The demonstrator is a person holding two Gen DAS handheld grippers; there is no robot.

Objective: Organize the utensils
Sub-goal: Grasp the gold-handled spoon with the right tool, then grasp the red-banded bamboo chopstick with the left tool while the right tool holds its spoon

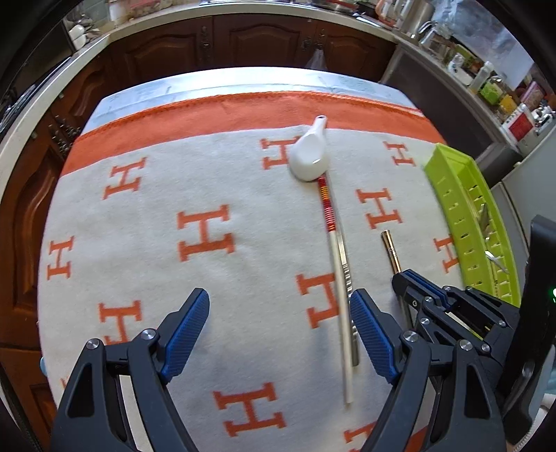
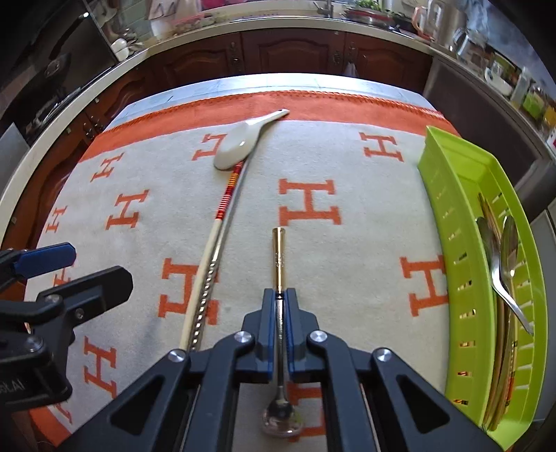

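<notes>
Pads of my right gripper (image 2: 279,299) are clamped on the gold-handled spoon (image 2: 279,257), ready to carry it to the green tray (image 2: 448,222) at the right. My left gripper (image 1: 278,333) stands open near the chopsticks (image 1: 335,264), beside the white spoon (image 1: 307,156) further away.

Home kitchen (wooden cabinets (image 2: 292,48), countertop (image 1: 243,10))

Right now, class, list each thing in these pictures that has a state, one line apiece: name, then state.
Left gripper: open, empty, above the cloth.
Right gripper: shut on the gold-handled spoon.
Gold-handled spoon: lying on the cloth, handle clamped.
White ceramic spoon: lying free, bowl up.
White chopstick: lying free beside the metal chopstick.
Metal chopstick: lying free.
Green tray: holds utensils already.
</notes>
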